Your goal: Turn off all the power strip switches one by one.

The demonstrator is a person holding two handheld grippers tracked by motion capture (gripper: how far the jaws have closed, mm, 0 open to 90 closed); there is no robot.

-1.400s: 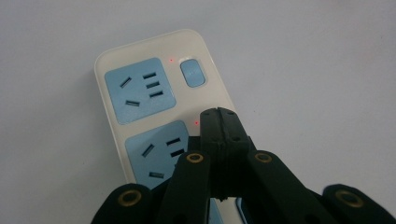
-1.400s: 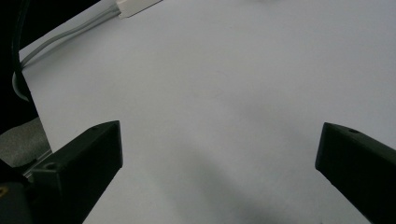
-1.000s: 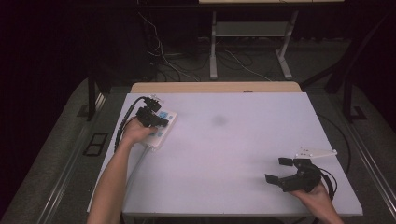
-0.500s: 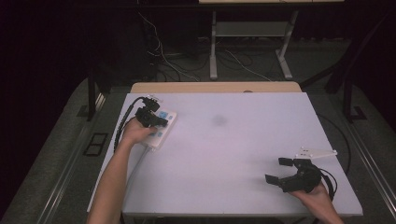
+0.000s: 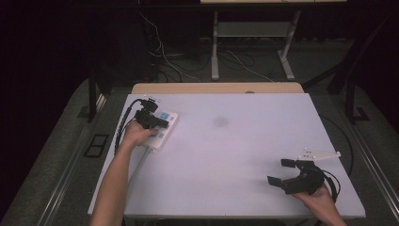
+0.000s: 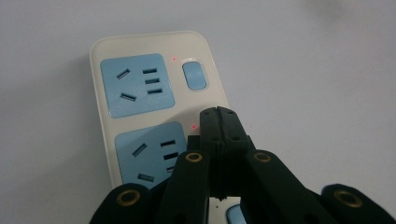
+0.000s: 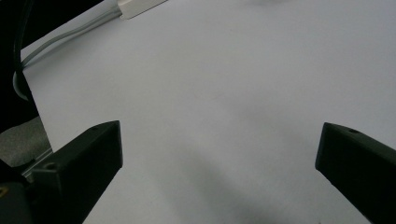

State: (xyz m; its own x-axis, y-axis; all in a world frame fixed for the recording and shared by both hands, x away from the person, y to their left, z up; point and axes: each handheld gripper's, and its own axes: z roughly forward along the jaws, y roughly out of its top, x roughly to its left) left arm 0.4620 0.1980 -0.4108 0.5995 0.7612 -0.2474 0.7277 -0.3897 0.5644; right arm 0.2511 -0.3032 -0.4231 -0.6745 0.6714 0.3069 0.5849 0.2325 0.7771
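Nothing had visibly shifted since the earlier frame — both hands sat where they were. On the white table [image 5: 226, 155], a white power strip [image 6: 135, 51] with blue sockets lay at about ten o'clock in the high view. Over it, the left gripper [image 6: 218, 122] had its jaws pressed together, holding nothing, the tips over the strip's second switch, just below a blue rocker switch [image 6: 194, 74]. At about four o'clock, the right gripper [image 5: 284, 172] rested with jaws spread wide — bare tabletop between them.
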